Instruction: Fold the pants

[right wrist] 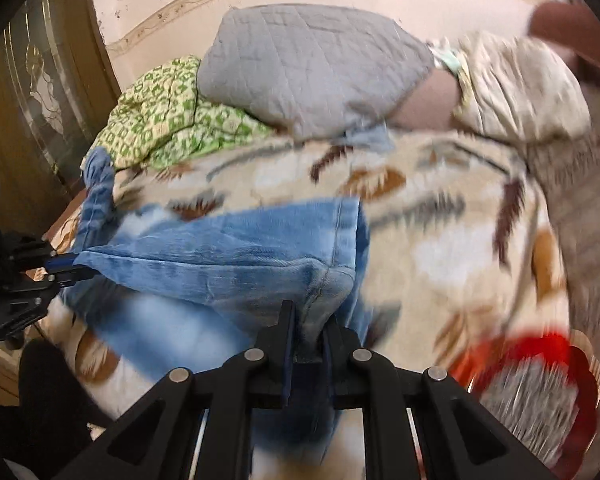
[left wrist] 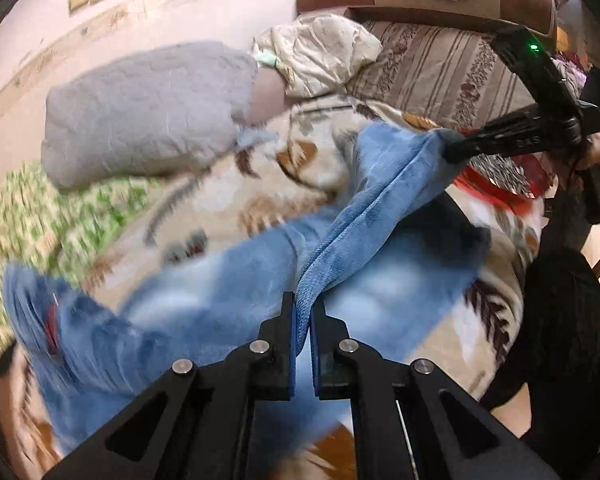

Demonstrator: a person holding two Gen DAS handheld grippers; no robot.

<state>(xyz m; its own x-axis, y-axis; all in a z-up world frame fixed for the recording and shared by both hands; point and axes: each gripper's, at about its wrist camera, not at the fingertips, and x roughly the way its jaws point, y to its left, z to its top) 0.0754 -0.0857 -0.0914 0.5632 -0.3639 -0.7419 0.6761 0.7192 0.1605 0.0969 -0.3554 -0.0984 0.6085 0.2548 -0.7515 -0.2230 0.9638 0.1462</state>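
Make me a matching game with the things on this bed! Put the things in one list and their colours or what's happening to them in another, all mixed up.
Things:
1. jeans
2. quilted pillow
3. crumpled cloth
4. left tool

Colours or states:
A. grey
B. green and cream pattern
C. clamped on denim
D. blue, stretched between two tools

Pairs: 1-D, 2-A, 3-B, 4-C

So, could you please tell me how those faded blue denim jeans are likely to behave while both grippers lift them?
The faded blue denim jeans look floppy: cloth sags between the left gripper and right gripper. Probably fairly heavy, hanging in thick folds. Slipping seems unlikely, since both pinch seamed edges.
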